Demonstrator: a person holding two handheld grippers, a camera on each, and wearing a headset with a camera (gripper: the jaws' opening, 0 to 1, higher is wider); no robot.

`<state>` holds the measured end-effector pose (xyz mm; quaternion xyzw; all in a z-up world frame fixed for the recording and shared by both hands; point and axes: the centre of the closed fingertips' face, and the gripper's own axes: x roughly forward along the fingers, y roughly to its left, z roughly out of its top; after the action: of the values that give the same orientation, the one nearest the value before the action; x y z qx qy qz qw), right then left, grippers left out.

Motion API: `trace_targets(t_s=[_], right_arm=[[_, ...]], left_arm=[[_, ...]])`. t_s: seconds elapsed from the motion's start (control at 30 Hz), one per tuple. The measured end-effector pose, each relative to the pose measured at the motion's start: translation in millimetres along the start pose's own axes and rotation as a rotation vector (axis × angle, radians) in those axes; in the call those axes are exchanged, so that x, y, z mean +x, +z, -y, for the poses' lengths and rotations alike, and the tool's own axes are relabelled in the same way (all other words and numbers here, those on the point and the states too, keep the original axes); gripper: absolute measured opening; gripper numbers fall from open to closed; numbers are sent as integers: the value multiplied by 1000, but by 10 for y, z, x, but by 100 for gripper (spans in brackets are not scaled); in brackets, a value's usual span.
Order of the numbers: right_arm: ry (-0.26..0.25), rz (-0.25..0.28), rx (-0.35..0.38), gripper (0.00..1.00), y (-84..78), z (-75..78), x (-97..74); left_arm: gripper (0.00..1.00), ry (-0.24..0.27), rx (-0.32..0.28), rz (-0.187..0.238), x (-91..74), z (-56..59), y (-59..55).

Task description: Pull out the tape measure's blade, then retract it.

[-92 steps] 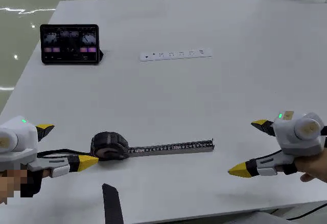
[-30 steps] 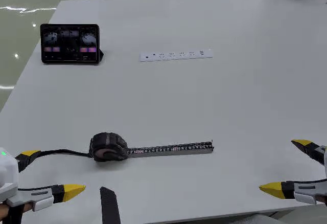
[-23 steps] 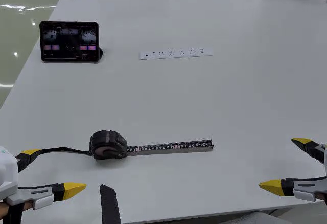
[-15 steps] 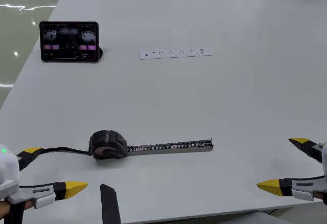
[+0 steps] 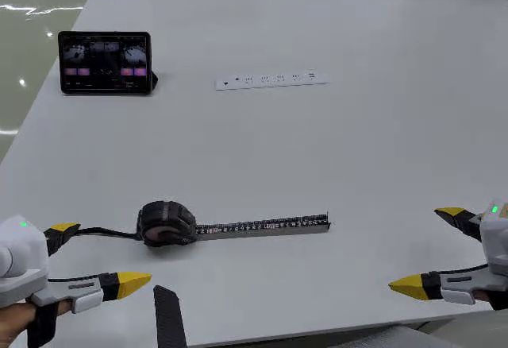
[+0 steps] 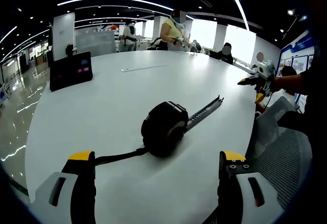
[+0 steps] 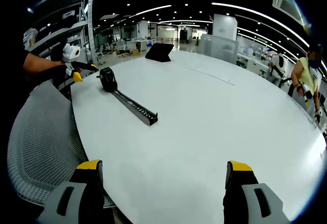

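Note:
A black tape measure lies on the white table, its dark blade pulled out to the right and lying flat. A black wrist strap trails left from the case. My left gripper is open at the table's near left edge, a short way left of the case, holding nothing. In the left gripper view the tape measure sits just ahead of the open left gripper. My right gripper is open at the near right edge, well clear of the blade's tip.
A tablet stands at the far left of the table, and a white power strip lies beyond the middle. A grey mesh chair back is at the near edge. People stand beyond the far side.
Both grippers have drawn back from beside the tape measure toward the near table edge, then edged slightly inward. The tape measure and its extended blade have stayed put.

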<state>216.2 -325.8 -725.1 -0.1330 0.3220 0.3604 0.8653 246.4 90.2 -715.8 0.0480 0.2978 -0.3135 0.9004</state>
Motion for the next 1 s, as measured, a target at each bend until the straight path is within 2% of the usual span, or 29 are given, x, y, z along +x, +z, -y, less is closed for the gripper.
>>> trace_targets(t_s=[0.23, 0.37, 0.57, 0.63, 0.73, 0.8, 1.0], right_arm=[[20, -4, -3, 99, 112, -8, 61], [29, -4, -24, 99, 205, 4, 89], [50, -14, -61, 99, 302, 19, 149], [57, -15, -70, 99, 345, 30, 161], [58, -30, -107, 99, 388, 69, 183], [68, -51, -133, 99, 404, 65, 209], [115, -89, -175, 99, 437, 27, 307]], left_arm=[[99, -15, -24, 40, 136, 130, 243], [99, -22, -14, 40, 217, 203, 335], [99, -32, -13, 34, 305, 307, 393], [99, -12, 2, 4, 341, 291, 360], [99, -5, 12, -3, 405, 298, 360], [99, 13, 7, -14, 444, 289, 355], [99, 58, -62, 17, 569, 273, 436]])
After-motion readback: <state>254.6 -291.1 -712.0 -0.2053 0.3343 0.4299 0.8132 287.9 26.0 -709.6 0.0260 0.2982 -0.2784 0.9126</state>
